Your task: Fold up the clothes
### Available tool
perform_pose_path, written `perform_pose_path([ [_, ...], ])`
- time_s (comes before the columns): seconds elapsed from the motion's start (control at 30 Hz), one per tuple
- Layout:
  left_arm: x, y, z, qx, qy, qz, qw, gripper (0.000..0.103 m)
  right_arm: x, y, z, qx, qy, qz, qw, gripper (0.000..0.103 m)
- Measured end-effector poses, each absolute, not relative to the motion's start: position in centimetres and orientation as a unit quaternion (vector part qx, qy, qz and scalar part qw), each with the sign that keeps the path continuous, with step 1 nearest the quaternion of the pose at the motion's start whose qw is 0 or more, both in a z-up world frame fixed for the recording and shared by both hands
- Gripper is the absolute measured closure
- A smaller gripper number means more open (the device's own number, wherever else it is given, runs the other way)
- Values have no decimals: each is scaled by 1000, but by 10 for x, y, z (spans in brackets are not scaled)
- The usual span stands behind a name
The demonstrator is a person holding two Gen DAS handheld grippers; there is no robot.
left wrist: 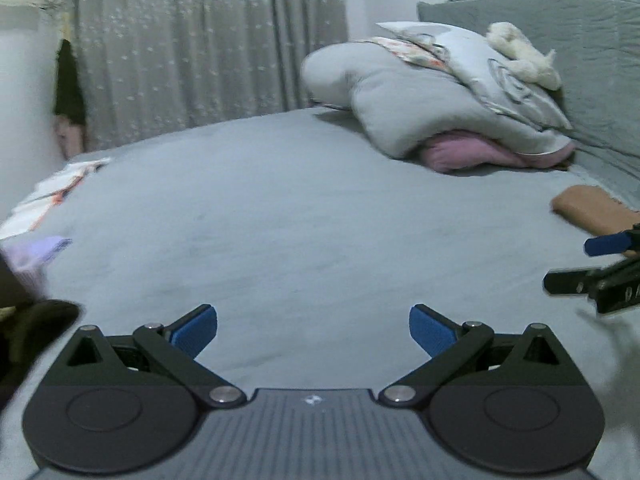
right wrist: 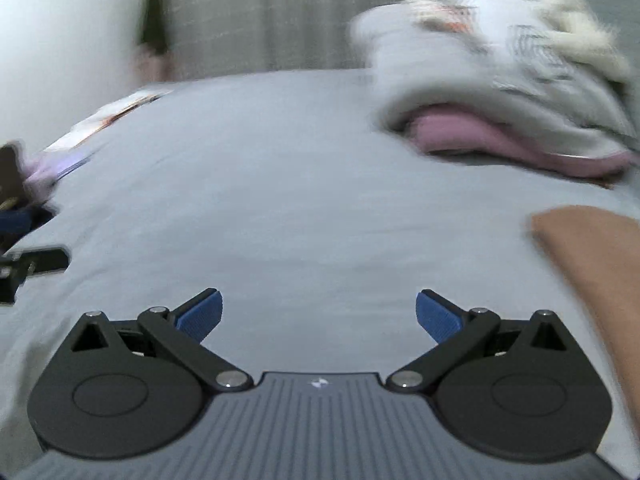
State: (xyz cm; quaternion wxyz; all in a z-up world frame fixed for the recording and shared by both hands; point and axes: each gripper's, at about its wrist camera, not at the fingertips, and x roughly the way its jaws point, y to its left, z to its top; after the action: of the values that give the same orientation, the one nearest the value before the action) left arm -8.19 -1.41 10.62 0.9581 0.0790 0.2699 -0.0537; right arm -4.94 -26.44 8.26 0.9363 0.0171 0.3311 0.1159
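My left gripper [left wrist: 313, 330] stands open over the grey bed sheet [left wrist: 280, 220], nothing between its blue pads. My right gripper [right wrist: 319, 314] is open too, also above bare sheet [right wrist: 280, 200]; its view is motion-blurred. A folded brown garment [right wrist: 592, 264] lies just right of the right gripper and shows at the right edge of the left wrist view [left wrist: 592, 206]. A lilac cloth [left wrist: 36, 254] lies at the bed's left edge, with a dark garment [left wrist: 28, 332] in front of it. The right gripper's fingers [left wrist: 604, 244] poke in from the right in the left wrist view.
A heap of grey and pink pillows and bedding [left wrist: 440, 104] with a white plush toy [left wrist: 520, 56] sits at the far right by the grey headboard [left wrist: 580, 32]. White patterned cloth [left wrist: 52, 192] lies at the far left edge. Grey curtains [left wrist: 200, 40] hang behind the bed.
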Motion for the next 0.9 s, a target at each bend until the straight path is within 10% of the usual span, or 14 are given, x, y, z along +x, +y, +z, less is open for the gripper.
perform_pose_path([
  [0.9,-26,27,51,21,314,38,948,1,-8,-260,36,114,328,22,937,0],
])
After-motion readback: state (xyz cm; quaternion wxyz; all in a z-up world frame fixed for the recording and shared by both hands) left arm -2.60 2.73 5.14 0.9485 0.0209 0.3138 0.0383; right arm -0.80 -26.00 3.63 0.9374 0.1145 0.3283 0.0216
